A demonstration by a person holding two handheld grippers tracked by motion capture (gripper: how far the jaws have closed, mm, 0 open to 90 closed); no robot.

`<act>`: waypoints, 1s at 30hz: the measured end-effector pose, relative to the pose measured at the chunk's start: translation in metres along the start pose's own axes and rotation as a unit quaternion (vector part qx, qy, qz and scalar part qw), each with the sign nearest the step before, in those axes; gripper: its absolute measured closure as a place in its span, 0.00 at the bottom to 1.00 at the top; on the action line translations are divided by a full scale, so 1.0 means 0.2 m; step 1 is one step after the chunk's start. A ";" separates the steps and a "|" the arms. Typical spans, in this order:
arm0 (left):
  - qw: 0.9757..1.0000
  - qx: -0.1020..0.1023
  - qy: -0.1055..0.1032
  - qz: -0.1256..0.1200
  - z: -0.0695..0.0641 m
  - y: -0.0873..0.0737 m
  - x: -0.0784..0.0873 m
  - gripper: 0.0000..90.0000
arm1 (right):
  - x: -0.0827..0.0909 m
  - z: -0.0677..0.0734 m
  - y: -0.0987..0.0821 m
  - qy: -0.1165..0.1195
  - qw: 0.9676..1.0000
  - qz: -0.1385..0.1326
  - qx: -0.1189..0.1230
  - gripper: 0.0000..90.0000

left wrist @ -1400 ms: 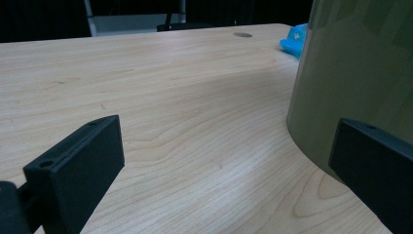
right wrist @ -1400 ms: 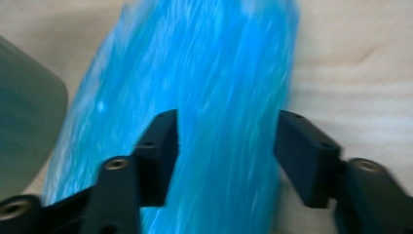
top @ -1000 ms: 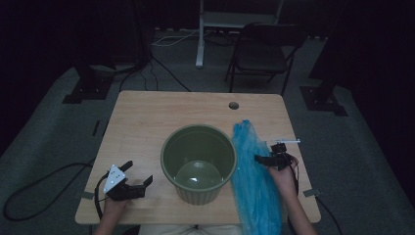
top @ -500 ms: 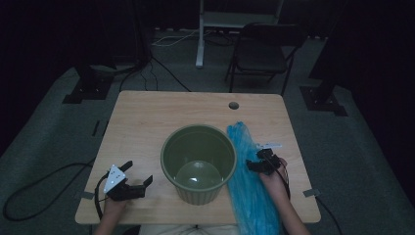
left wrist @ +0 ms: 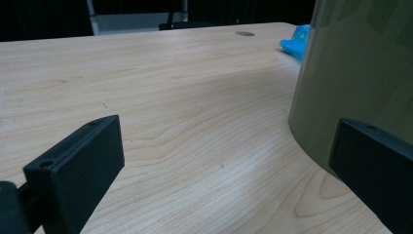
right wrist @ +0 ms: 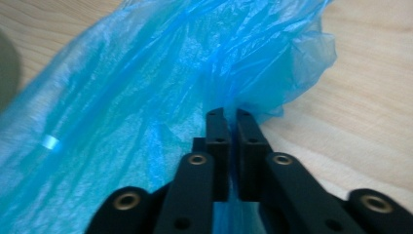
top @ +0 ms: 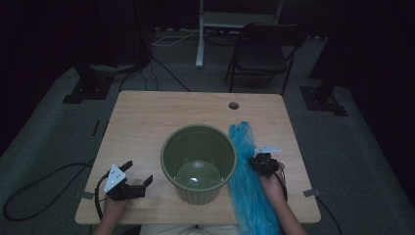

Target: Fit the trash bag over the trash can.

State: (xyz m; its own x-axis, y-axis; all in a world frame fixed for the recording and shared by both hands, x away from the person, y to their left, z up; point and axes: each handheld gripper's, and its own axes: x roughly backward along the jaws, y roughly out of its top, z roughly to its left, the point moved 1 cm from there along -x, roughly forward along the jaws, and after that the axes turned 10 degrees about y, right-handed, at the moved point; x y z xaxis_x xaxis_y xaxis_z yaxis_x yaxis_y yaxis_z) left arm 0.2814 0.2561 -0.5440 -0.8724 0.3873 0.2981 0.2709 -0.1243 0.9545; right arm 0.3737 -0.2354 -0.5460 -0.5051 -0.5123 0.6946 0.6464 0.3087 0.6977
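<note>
The right gripper (top: 261,163) is pinching the blue bag (top: 248,191): its fingers (right wrist: 217,146) have just been closing and are now pressing together on a fold of the thin plastic at the bag's edge, as the right gripper view shows. The bag is lying lengthwise along the right side of the worktop (top: 161,117), just beside the green pot (top: 198,161), with its near end hanging over the front edge. The pot is standing upright near the middle of the worktop. The left gripper (top: 132,181) is resting at the front left, near the pot. Its fingers (left wrist: 78,165) are standing wide apart with nothing between them, and in the left gripper view the pot's wall is rising close behind the right-hand finger.
</note>
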 end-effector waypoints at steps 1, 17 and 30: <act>1.000 0.000 0.000 0.000 0.00 0.00 0.00 0.00 | 0.01 -0.01 0.00 0.010 1.000 -0.003 -0.011 0.98; 1.000 0.004 0.004 0.011 0.00 0.00 -0.01 0.00 | 0.46 -0.11 0.10 0.069 0.979 -0.174 -0.079 1.00; 1.000 0.006 0.005 0.010 0.01 0.00 0.00 0.00 | 0.84 -0.03 0.28 0.107 0.952 -0.282 -0.049 1.00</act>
State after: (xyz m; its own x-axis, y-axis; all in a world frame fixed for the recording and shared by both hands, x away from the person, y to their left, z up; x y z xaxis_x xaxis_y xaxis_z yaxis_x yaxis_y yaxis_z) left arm 0.2828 0.2567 -0.5439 -0.8712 0.3754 0.3163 0.2927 -0.1199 0.9486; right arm 0.3279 -0.3092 -0.3914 -0.6672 -0.7287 0.1547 0.3622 -0.1359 0.9221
